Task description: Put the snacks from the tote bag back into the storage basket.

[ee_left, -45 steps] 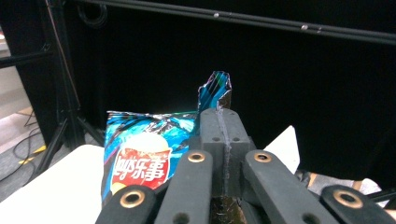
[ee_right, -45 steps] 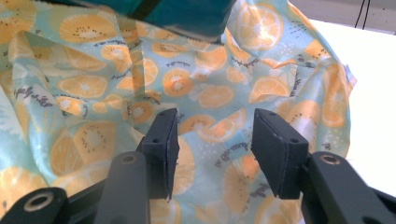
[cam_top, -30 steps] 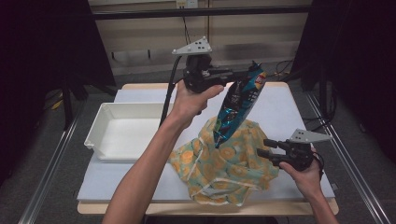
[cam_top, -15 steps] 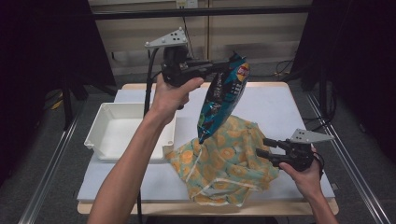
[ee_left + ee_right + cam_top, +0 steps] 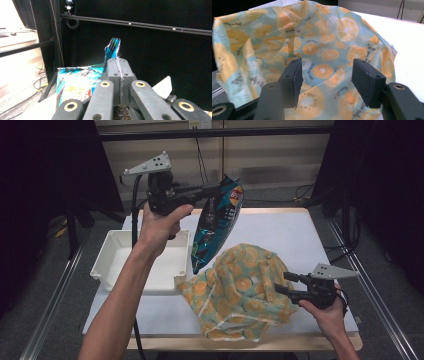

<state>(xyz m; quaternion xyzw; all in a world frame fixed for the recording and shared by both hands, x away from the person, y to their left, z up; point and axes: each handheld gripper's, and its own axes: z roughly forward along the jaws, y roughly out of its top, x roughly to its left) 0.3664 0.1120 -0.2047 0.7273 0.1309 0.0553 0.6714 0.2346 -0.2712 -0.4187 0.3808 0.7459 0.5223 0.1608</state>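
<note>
Left gripper [image 5: 220, 190]: raised well above the table, held level, jaws pressed together on the top edge of the chip bag [image 5: 216, 222]. In the left gripper view a strip of the bag's crimped seam [image 5: 113, 48] sticks up past the closed tips.
Chip bag: hangs straight down from the left gripper's tips, clear of the table; its lower end dangles just above the near edge of the cloth bag [image 5: 240, 287] and beside the tray [image 5: 112, 252].
Right gripper [image 5: 287, 282]: low, near the table's front right, pointing at the cloth bag's right side. Its jaws stand apart and have just been opening; in the right gripper view the orange-print fabric [image 5: 322, 50] lies between and beyond the pads, which do not press on it.
Cloth bag: crumpled on the table, straight ahead of the right gripper and touching or nearly touching its tips; below and toward the person from the left gripper.
Tray: white, on the table under the left forearm [image 5: 135, 280], below the left gripper.
Table [image 5: 300, 232]: white top, bare beyond the right gripper.
</note>
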